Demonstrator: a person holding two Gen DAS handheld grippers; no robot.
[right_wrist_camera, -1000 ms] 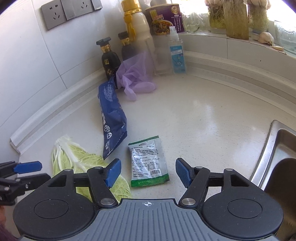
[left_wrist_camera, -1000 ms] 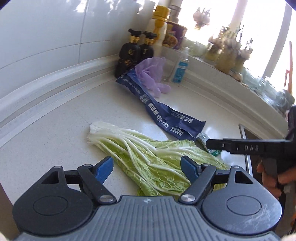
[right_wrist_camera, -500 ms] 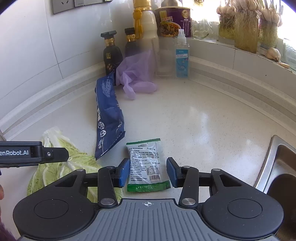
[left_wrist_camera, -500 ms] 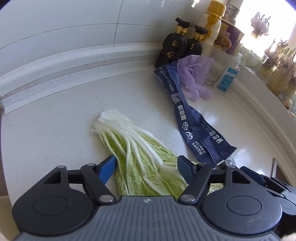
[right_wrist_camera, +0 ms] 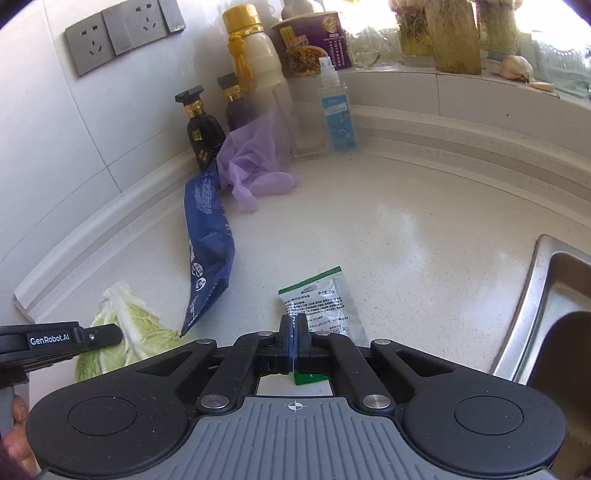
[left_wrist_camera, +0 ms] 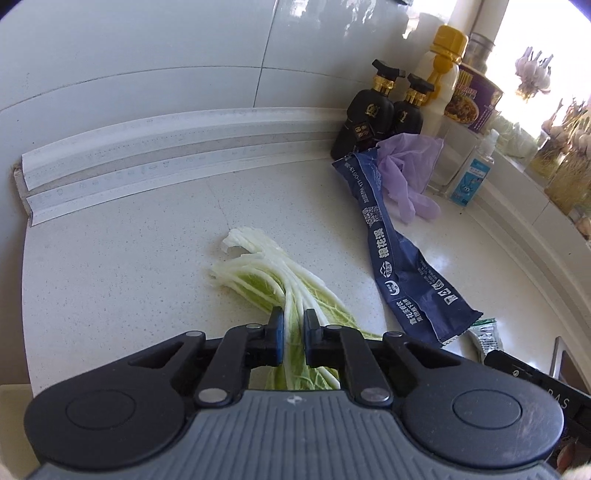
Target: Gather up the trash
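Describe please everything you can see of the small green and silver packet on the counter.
The small packet is a flat foil-like sachet, silver with a green band across its top edge and another at its bottom, printed with fine dark text and a barcode. It lies flat on the white counter, slightly creased, between the blue wrapper and the sink. The right gripper has just closed on its lower part, pads pinching it. In the left wrist view only one end shows.

White speckled counter meeting glossy white wall tiles; grey wall sockets upper left; steel sink at right; sunlit window ledge behind.
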